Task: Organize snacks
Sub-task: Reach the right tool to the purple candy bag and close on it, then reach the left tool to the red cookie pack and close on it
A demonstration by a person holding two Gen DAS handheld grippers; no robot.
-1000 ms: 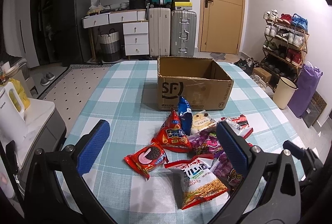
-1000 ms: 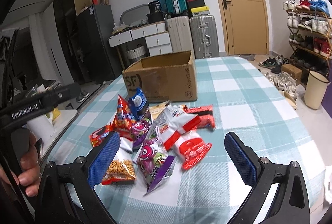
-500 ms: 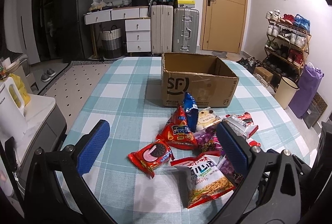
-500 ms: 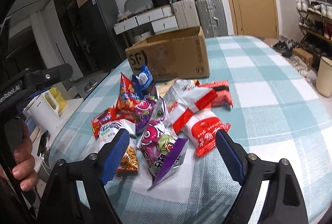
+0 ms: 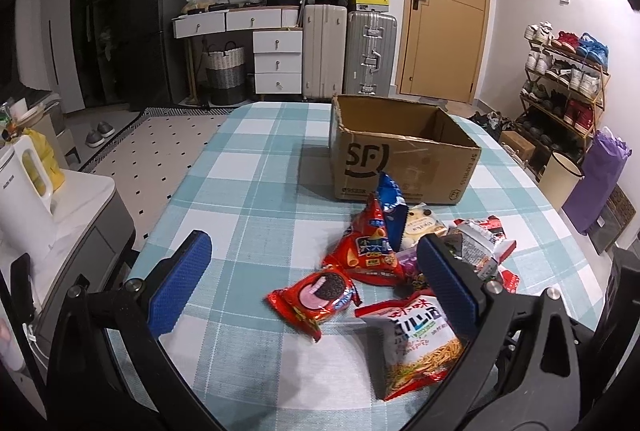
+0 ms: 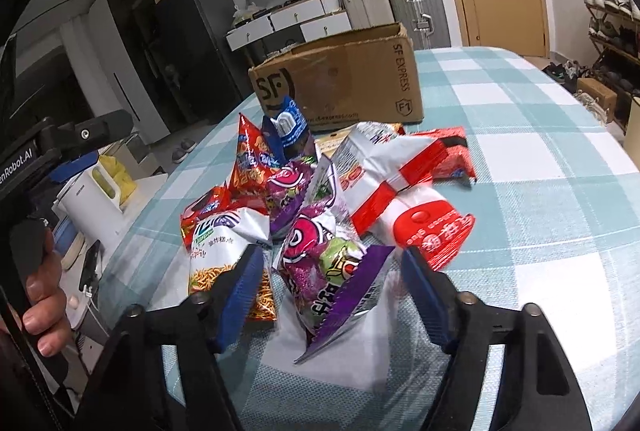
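The left wrist view was taken from above the near left part of the checked table (image 5: pixel 256 167), faced along the blue fingers (image 5: pixel 180 285) toward the far wall. The cardboard box (image 5: pixel 400 167) was seen at centre right and the snack pile (image 5: pixel 384 263) at lower right, some way off. The right wrist view was set lower and much nearer, with the snack pile (image 6: pixel 320 199) filling the centre of the frame and the fingers (image 6: pixel 244 291) at its near edge. The cardboard box (image 6: pixel 340 79), the pile, the table (image 6: pixel 540 159) and the suitcases (image 5: pixel 348 51) were shared by both views.
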